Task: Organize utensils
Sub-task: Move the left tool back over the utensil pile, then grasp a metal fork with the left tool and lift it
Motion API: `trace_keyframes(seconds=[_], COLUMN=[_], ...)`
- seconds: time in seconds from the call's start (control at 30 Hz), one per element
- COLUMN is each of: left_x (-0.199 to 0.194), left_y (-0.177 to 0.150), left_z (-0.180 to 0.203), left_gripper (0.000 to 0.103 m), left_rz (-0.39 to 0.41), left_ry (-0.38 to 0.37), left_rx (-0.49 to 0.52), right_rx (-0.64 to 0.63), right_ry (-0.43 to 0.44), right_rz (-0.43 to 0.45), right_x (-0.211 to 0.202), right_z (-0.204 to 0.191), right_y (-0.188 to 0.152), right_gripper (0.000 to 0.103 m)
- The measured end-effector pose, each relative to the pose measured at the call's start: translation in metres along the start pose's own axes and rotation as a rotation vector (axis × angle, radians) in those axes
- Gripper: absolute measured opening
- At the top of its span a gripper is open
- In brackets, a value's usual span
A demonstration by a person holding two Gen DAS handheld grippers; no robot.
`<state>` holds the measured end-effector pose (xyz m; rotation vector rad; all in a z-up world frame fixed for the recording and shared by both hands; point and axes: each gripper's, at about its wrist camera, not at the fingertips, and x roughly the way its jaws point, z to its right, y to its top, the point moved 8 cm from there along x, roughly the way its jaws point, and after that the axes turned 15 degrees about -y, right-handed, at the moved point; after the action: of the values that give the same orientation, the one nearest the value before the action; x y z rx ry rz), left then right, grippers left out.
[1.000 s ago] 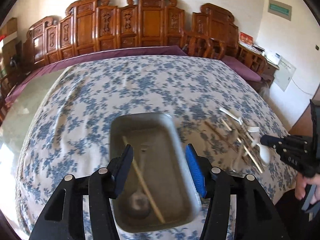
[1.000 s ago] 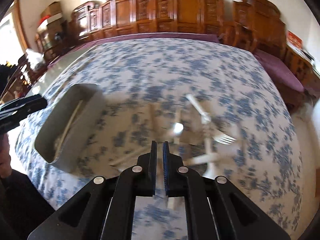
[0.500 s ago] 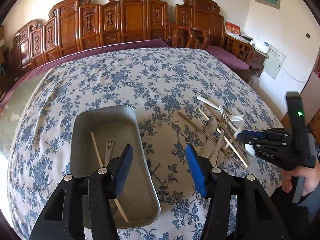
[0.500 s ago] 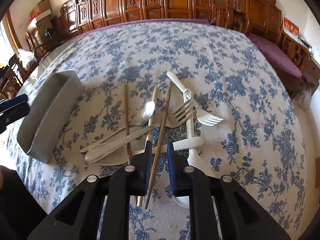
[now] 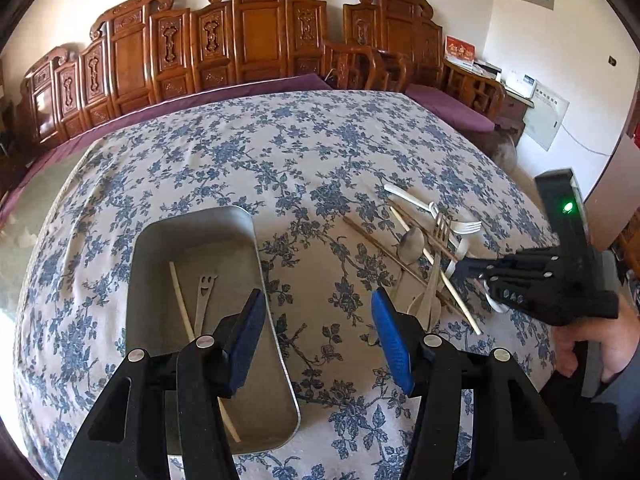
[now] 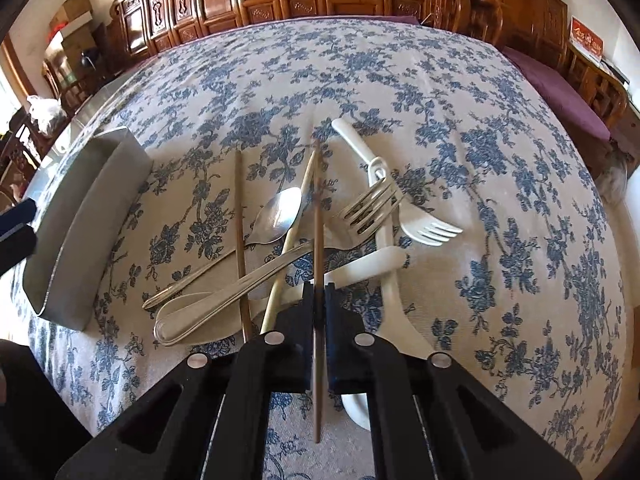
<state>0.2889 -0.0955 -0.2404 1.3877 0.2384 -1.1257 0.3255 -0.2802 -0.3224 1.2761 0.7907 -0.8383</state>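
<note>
A pile of utensils lies on the flowered tablecloth: a metal spoon [image 6: 280,212], a metal fork [image 6: 372,204], a white plastic fork [image 6: 428,230], a pale chopstick [image 6: 298,204] and two brown ones. My right gripper [image 6: 319,292] is down at the pile, its jaws closing with the pads pressed on one brown chopstick [image 6: 318,208]. From the left wrist view that gripper [image 5: 460,270] reaches into the pile [image 5: 424,248]. My left gripper [image 5: 318,300] hangs open and empty by the right rim of the metal tray [image 5: 200,224], which holds a pale chopstick [image 5: 180,300] and a small smiley fork [image 5: 205,288].
Carved wooden chairs [image 5: 256,40] line the far side of the table. The tray [image 6: 92,216] sits left of the pile, near the table's front edge. A person's hand [image 5: 592,348] holds the right gripper at the right edge. Bare cloth lies between tray and pile.
The left gripper has shifted from over the tray to its right rim. The right gripper sank onto the pile, straddled a brown chopstick and closed on it.
</note>
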Motion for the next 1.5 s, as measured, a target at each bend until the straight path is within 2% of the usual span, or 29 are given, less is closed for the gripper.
trace_keyframes(seconds=[0.27, 0.4, 0.57, 0.7, 0.93, 1.13, 1.33, 1.5], left_x=[0.006, 0.011, 0.028, 0.058, 0.107, 0.132, 0.15, 0.16], left_y=[-0.001, 0.002, 0.001, 0.005, 0.01, 0.004, 0.003, 0.004], left_z=[0.02, 0.04, 0.064, 0.081, 0.086, 0.089, 0.091, 0.09], left_gripper=[0.052, 0.051, 0.04, 0.038, 0.032, 0.031, 0.015, 0.013], left_rz=[-0.009, -0.025, -0.07, -0.135, -0.246, -0.306, -0.351, -0.381], left_ry=[-0.011, -0.038, -0.055, -0.066, -0.089, -0.076, -0.051, -0.05], left_rx=[0.049, 0.084, 0.139, 0.184, 0.182, 0.191, 0.221, 0.213], right_rx=[0.029, 0.03, 0.037, 0.068, 0.109, 0.115, 0.125, 0.126], right_ry=[0.002, 0.005, 0.012, 0.006, 0.02, 0.04, 0.055, 0.061], right_rz=[0.128, 0.157, 0.173, 0.182, 0.208, 0.195, 0.2, 0.199], right_x=[-0.063, -0.082, -0.088, -0.089, -0.097, -0.094, -0.097, -0.097], right_z=[0.031, 0.049, 0.066, 0.086, 0.108, 0.107, 0.106, 0.106], right_y=[0.002, -0.007, -0.022, -0.032, -0.026, -0.028, -0.027, -0.027], right_gripper=[0.006, 0.006, 0.006, 0.006, 0.006, 0.006, 0.006, 0.006])
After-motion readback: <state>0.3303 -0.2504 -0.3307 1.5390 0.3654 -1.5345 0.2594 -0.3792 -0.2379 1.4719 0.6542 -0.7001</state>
